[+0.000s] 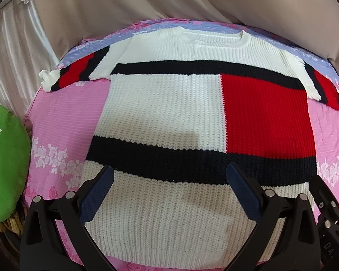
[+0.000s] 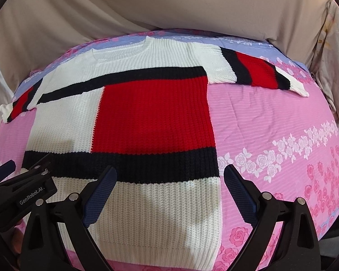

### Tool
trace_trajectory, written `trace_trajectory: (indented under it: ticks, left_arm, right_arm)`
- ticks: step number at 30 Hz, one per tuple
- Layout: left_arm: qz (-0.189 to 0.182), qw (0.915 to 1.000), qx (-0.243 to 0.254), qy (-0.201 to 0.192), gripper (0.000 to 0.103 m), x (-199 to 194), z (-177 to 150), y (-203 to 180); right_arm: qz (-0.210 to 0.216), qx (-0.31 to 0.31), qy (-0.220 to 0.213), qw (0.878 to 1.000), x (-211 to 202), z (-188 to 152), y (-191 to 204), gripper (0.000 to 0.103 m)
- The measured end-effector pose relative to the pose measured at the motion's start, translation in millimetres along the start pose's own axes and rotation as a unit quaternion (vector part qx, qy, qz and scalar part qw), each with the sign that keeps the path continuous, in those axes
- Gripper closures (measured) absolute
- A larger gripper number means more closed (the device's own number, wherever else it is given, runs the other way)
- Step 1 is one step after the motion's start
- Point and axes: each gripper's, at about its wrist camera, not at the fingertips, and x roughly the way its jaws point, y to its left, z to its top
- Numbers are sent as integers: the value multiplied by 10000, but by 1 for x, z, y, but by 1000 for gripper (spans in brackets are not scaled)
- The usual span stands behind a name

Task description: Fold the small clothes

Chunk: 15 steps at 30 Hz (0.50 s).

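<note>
A chunky knit sweater in white, red and navy blocks [image 1: 192,117] is lying flat across the centre of both frames on a pink rose-print bedsheet [image 2: 271,122], sleeves spread toward the upper corners — laid out, I judge, ready for a first fold. The left gripper [image 1: 170,180] is hovering over the hem, jaws wide and holding nothing; the right gripper [image 2: 170,180] is straddling the sweater's right edge, equally wide and empty. The ribbed knit is looking smooth, unwrinkled.
</note>
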Motion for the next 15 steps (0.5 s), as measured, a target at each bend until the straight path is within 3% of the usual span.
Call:
trace_trajectory:
  ticks: [9,15]
  left_arm:
    - [110,9998,39,164,6,13,6,-9]
    - [178,9995,85,250,6,26,17,-18]
  right_arm:
    - [-58,283,196,9994,19,5,-22,9]
    - [-328,682,210,9969,39,26,-67,9]
